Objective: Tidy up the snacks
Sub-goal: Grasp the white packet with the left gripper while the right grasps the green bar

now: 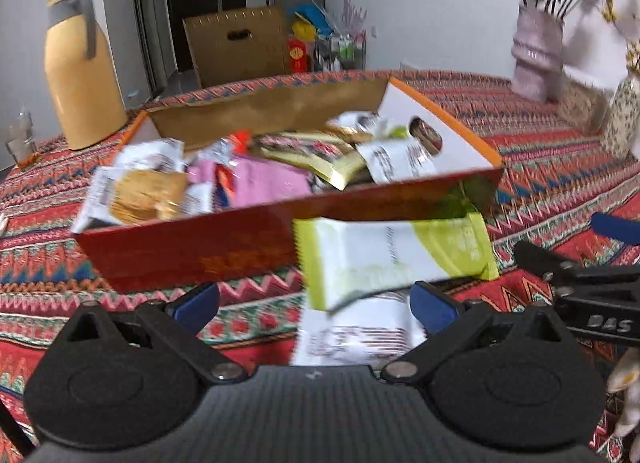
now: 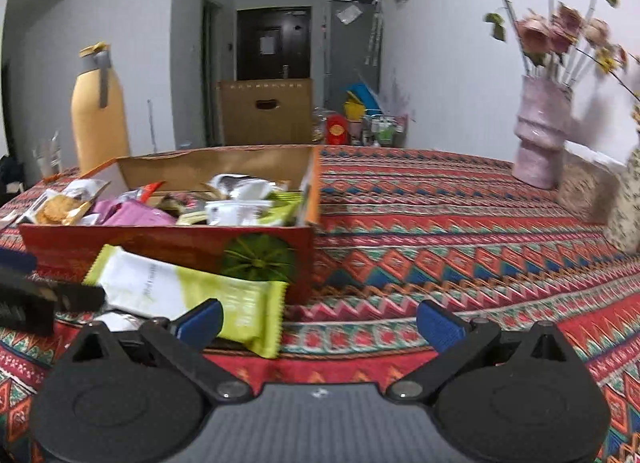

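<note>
A red-orange cardboard box [image 1: 192,251] [image 2: 160,239] stands on the patterned tablecloth [image 2: 440,223], filled with several snack packets: biscuits [image 1: 144,191], a pink packet [image 1: 264,179] and white ones. A green and white snack packet [image 1: 396,259] [image 2: 188,295] lies tilted against the box's front wall, on top of a white packet [image 1: 352,339]. My left gripper [image 1: 316,303] is open just in front of these two packets, and its blue pads do not press on them. My right gripper [image 2: 320,323] is open over bare cloth, to the right of the green packet.
A yellow thermos jug [image 1: 80,75] [image 2: 100,119] stands behind the box at the left, with a glass [image 1: 20,139] beside it. A pink vase of flowers [image 1: 536,55] [image 2: 540,135] and a speckled vase [image 1: 622,115] stand at the right. Beyond the table is a cardboard carton [image 2: 264,111].
</note>
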`<action>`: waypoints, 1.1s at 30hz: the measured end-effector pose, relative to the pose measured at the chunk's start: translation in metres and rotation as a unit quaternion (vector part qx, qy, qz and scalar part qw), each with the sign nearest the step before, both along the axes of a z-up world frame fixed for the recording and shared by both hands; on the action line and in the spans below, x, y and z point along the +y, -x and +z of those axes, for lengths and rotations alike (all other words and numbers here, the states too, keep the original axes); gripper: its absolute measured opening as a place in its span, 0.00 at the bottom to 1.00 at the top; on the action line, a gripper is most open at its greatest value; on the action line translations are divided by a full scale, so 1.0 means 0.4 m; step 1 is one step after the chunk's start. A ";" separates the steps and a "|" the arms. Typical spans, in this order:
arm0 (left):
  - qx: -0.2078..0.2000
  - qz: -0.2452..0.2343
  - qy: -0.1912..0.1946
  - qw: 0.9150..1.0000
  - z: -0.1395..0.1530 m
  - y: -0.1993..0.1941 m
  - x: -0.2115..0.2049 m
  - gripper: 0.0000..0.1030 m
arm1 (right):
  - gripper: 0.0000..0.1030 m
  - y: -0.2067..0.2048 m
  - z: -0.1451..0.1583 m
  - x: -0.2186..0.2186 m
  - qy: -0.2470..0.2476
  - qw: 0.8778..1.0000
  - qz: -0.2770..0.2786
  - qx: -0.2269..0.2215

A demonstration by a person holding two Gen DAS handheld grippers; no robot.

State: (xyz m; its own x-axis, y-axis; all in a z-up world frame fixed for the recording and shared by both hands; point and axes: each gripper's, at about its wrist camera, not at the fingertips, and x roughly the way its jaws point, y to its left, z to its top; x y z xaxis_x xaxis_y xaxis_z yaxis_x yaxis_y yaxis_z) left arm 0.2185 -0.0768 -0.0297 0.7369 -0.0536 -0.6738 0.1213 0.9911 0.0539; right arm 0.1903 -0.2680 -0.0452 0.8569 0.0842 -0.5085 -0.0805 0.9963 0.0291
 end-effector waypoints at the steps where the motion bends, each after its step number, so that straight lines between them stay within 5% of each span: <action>1: 0.007 0.002 -0.001 1.000 -0.010 -0.007 -0.011 1.00 | 1.00 0.006 -0.001 -0.011 -0.003 1.000 -0.002 0.000; 4: 0.025 0.007 -0.008 1.000 -0.041 -0.029 -0.026 0.98 | 1.00 0.018 -0.004 -0.037 -0.016 1.000 -0.006 0.000; 6: 0.034 -0.002 -0.003 0.999 -0.051 -0.029 -0.034 0.65 | 1.00 0.019 -0.007 -0.041 -0.021 1.000 -0.004 0.002; 9: 0.037 -0.016 0.004 0.999 -0.051 -0.020 -0.027 0.55 | 1.00 0.015 -0.004 -0.037 -0.020 1.000 0.006 0.002; 28: -0.021 0.056 0.041 0.997 0.027 0.107 0.256 0.47 | 1.00 -0.107 0.006 0.278 0.085 0.983 0.159 0.042; 33: -0.026 0.061 0.055 0.996 0.027 0.120 0.291 0.47 | 0.99 -0.161 0.005 0.232 0.017 0.984 0.162 0.076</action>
State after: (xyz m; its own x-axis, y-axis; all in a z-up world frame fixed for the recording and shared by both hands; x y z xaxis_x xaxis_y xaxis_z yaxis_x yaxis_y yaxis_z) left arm 0.1704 0.0396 -0.0190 0.7768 -0.0330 -0.6289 -0.0009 0.9986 -0.0536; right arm 0.2548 -0.1750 -0.0433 0.7014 0.3214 -0.6362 -0.3919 0.9194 0.0323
